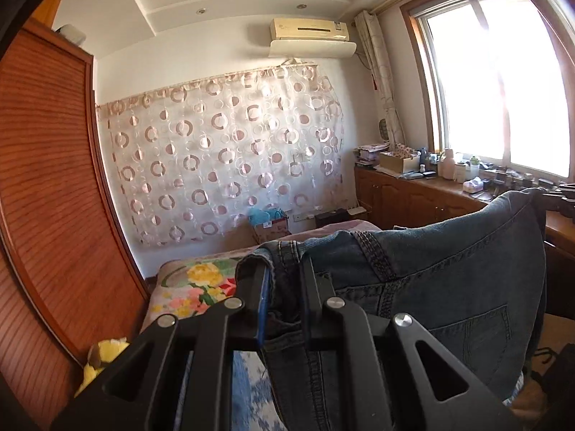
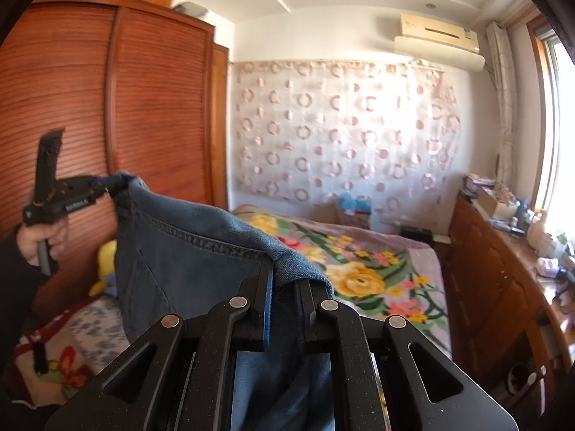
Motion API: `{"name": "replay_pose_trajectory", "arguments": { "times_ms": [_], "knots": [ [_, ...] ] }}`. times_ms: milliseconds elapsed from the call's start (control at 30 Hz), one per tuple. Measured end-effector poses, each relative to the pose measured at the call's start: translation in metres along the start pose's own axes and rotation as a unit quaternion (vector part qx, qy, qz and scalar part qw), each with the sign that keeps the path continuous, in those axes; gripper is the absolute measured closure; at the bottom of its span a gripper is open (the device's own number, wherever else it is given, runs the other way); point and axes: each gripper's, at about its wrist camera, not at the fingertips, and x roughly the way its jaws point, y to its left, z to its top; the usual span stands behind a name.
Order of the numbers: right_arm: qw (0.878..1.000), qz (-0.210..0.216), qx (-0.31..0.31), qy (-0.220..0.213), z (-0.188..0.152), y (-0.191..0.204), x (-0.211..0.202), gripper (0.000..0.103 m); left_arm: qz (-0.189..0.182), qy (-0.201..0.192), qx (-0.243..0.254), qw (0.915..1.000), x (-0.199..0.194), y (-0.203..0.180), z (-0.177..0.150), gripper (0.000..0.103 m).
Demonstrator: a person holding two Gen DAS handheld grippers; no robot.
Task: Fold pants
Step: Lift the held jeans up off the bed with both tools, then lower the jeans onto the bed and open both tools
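A pair of blue denim pants (image 1: 449, 269) hangs in the air, stretched between both grippers above the bed. My left gripper (image 1: 284, 280) is shut on one corner of the waistband; a back pocket shows to its right. My right gripper (image 2: 285, 287) is shut on the other end of the pants (image 2: 187, 248). The left gripper also shows in the right wrist view (image 2: 107, 185), held up at the left with the denim pinched at its tip. The legs hang down out of sight.
A bed with a floral blanket (image 2: 359, 262) lies below and ahead. A tall wooden wardrobe (image 2: 143, 107) stands on the left. A wooden cabinet (image 2: 496, 280) cluttered with bottles and boxes runs under the window on the right. A yellow plush toy (image 1: 104, 355) lies by the wardrobe.
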Motion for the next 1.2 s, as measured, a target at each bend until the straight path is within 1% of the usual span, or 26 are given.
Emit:
{"name": "replay_pose_trajectory", "arguments": {
  "times_ms": [100,167,233,267,300,333,400,467,533,567,600,633,667,700,767,800,900,1033,1067,1100,1200],
  "knots": [
    [1.0,-0.03,0.006,-0.001,0.016,-0.02,0.017,0.096,0.007,-0.014,0.018,0.9997,0.025,-0.007,0.033,0.092],
    [0.999,-0.044,0.01,-0.015,0.029,-0.032,0.019,0.096,0.011,-0.024,0.027,0.9993,0.038,-0.008,0.055,0.092],
    [0.998,-0.061,0.01,-0.031,0.046,-0.04,0.022,0.096,0.016,-0.029,0.033,0.9989,0.048,-0.004,0.067,0.092],
    [0.997,-0.06,0.019,-0.038,0.053,-0.044,0.024,0.096,0.019,-0.029,0.032,0.9989,0.052,0.0,0.068,0.092],
    [0.998,-0.057,0.019,-0.037,0.056,-0.044,0.027,0.096,0.02,-0.027,0.029,0.999,0.055,0.005,0.066,0.092],
    [0.998,-0.056,0.013,-0.033,0.056,-0.042,0.03,0.096,0.022,-0.023,0.027,0.9991,0.057,0.01,0.06,0.092],
    [0.999,-0.045,-0.002,-0.018,0.044,-0.029,0.041,0.096,0.027,-0.01,0.026,0.9993,0.058,0.021,0.033,0.092],
    [1.0,-0.018,-0.005,0.012,0.016,-0.007,0.058,0.096,0.031,0.014,0.029,0.999,0.058,0.031,-0.006,0.092],
    [0.999,0.01,-0.005,0.045,-0.023,0.017,0.076,0.096,0.04,0.032,0.038,0.998,0.052,0.038,-0.048,0.092],
    [0.998,0.033,0.0,0.06,-0.048,0.033,0.084,0.096,0.047,0.048,0.039,0.997,0.047,0.045,-0.077,0.092],
    [0.995,0.06,0.008,0.079,-0.078,0.05,0.095,0.096,0.049,0.058,0.035,0.9965,0.044,0.049,-0.093,0.092],
    [0.993,0.076,0.013,0.09,-0.095,0.063,0.101,0.096,0.053,0.075,0.032,0.9952,0.041,0.057,-0.12,0.092],
    [0.989,0.098,0.013,0.108,-0.12,0.081,0.11,0.096,0.056,0.084,0.029,0.9944,0.039,0.058,-0.134,0.092],
    [0.988,0.106,0.008,0.115,-0.134,0.094,0.114,0.096,0.059,0.095,0.021,0.9935,0.036,0.064,-0.153,0.092],
    [0.983,0.126,0.013,0.131,-0.158,0.113,0.123,0.096,0.057,0.11,0.007,0.9923,0.031,0.066,-0.173,0.092],
    [0.981,0.134,0.019,0.138,-0.166,0.119,0.127,0.096,0.056,0.108,0.002,0.9925,0.026,0.065,-0.179,0.092],
    [0.979,0.141,0.023,0.148,-0.178,0.127,0.128,0.096,0.05,0.1,-0.001,0.9937,0.011,0.053,-0.179,0.092],
    [0.978,0.141,0.028,0.152,-0.179,0.13,0.121,0.096,0.045,0.09,0.001,0.9949,-0.006,0.042,-0.172,0.092],
    [0.978,0.141,0.027,0.152,-0.179,0.129,0.117,0.096,0.044,0.088,-0.002,0.9952,-0.009,0.045,-0.17,0.092],
    [0.978,0.14,0.026,0.152,-0.176,0.127,0.114,0.096,0.041,0.086,-0.007,0.9954,-0.016,0.047,-0.173,0.092],
    [0.978,0.141,0.021,0.152,-0.181,0.125,0.101,0.096,0.033,0.083,-0.023,0.9957,-0.037,0.046,-0.187,0.092]
  ]
}}
